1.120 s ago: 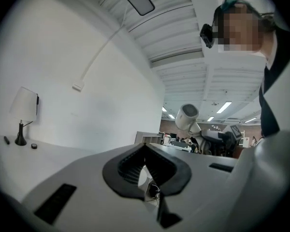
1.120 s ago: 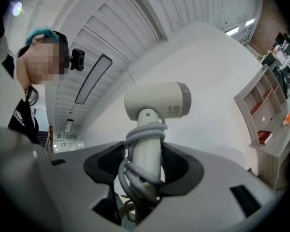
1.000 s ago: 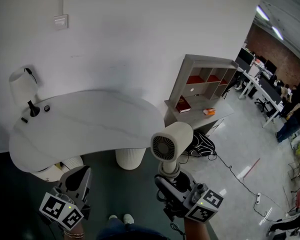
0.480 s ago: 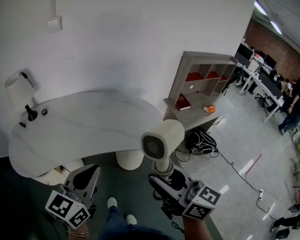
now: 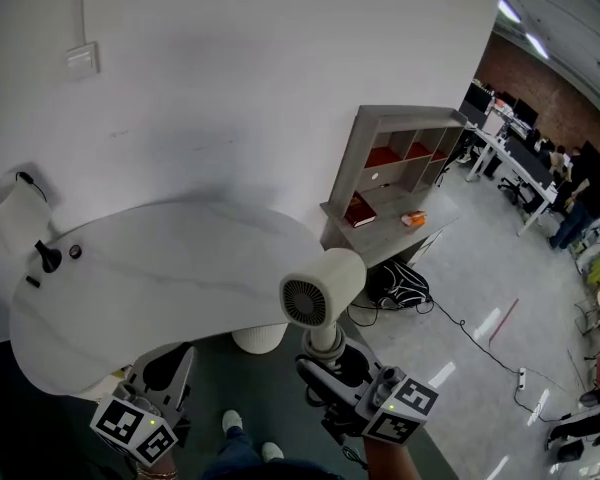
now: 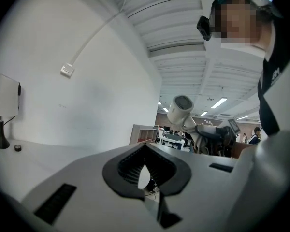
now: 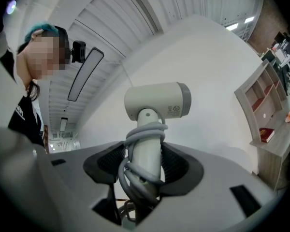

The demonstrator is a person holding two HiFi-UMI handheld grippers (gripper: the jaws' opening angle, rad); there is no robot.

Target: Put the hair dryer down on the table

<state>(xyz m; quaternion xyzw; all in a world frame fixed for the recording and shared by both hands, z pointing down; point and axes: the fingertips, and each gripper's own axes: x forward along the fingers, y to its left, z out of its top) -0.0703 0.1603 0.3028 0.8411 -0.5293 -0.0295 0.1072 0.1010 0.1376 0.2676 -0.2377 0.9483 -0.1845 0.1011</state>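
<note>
Table [image 5: 130, 268]: I see a white, rounded top set against the wall; I use it as my landmark.
Shelf [image 5: 398, 163]: a grey cubby unit just past the table's right end.
Hair dryer [image 5: 322, 290]: cream-coloured and upright, held in the air off the table's front right edge, not resting on the table. Its round grille faces my head camera.
Right gripper [image 7: 145, 166]: in front of the table's right end, jaws clamped on the hair dryer's handle.
Left gripper [image 6: 145, 170]: in front of the table's left half, jaws drawn almost together, nothing in them.
Cord [image 7: 146, 129]: grey, wound round the handle, pinched between the right jaws.
Black stand [image 5: 46, 258]: small, on the table's far left end.
</note>
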